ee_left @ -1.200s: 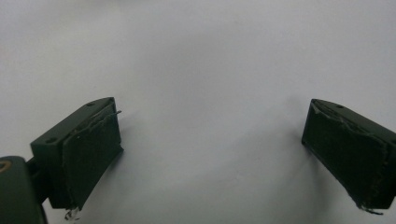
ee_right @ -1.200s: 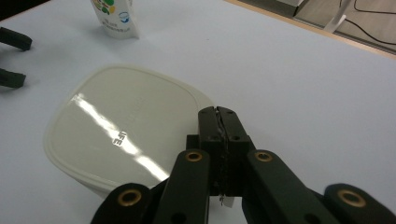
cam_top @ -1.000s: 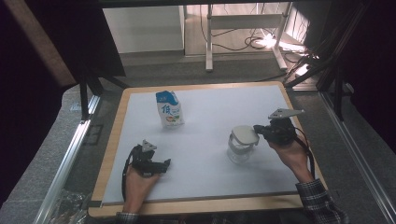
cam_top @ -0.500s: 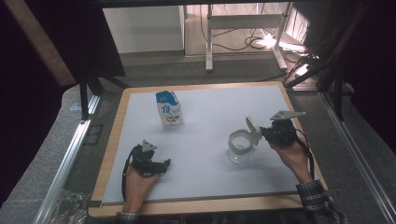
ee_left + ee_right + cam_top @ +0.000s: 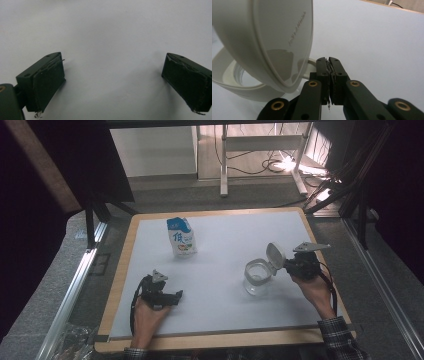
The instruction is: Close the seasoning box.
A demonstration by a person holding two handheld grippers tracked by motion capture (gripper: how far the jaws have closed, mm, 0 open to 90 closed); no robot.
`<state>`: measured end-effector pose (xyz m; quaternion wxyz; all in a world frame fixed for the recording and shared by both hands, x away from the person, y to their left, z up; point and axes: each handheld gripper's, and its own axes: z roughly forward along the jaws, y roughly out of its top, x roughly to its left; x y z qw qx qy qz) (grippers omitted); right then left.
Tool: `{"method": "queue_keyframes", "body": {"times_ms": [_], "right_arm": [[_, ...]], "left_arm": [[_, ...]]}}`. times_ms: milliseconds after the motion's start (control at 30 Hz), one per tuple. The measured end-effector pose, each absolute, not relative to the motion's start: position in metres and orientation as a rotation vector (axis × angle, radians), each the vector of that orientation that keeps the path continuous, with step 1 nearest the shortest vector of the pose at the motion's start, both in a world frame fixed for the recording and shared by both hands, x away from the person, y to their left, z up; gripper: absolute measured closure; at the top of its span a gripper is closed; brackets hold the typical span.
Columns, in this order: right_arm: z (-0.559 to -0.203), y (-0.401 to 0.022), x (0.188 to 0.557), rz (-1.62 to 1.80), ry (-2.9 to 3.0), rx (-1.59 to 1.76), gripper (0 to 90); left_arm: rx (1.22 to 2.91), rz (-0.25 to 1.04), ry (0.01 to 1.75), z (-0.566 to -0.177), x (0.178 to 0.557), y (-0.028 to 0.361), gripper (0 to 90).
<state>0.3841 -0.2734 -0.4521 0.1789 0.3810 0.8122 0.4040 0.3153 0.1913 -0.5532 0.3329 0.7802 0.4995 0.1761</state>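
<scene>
On the right half of the white tabletop (image 5: 220, 240) stands a clear jar (image 5: 257, 278) with its white hinged lid (image 5: 275, 255) flipped up and tilted over the rim; the right gripper (image 5: 289, 265) sits just beside the lid's hinge side, its fingers (image 5: 322, 72) pressed together with nothing visibly caught between them. The left gripper (image 5: 175, 296) rests low on the near left of the tabletop, well apart from the jar, its fingers (image 5: 47, 82) spread wide over bare surface. A blue and white carton (image 5: 181, 236) stands upright farther back, left of the middle.
</scene>
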Motion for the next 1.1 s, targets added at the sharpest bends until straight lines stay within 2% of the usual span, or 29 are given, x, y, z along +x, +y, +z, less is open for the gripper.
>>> {"method": "queue_keyframes", "body": {"times_ms": [300,533,1100], "right_arm": [[-0.458,-0.282,0.378,1.112,2.266,1.096,76.5],[-0.468,-0.288,0.369,1.066,2.244,1.124,62.3],[-0.500,-0.299,0.358,1.084,2.224,1.234,36.7]], "left_arm": [[2.042,0.460,1.309,-0.553,0.315,0.191,3.9],[2.033,0.460,1.310,-0.553,0.315,0.191,3.9],[2.027,0.440,1.310,-0.552,0.316,0.192,3.5]]}}
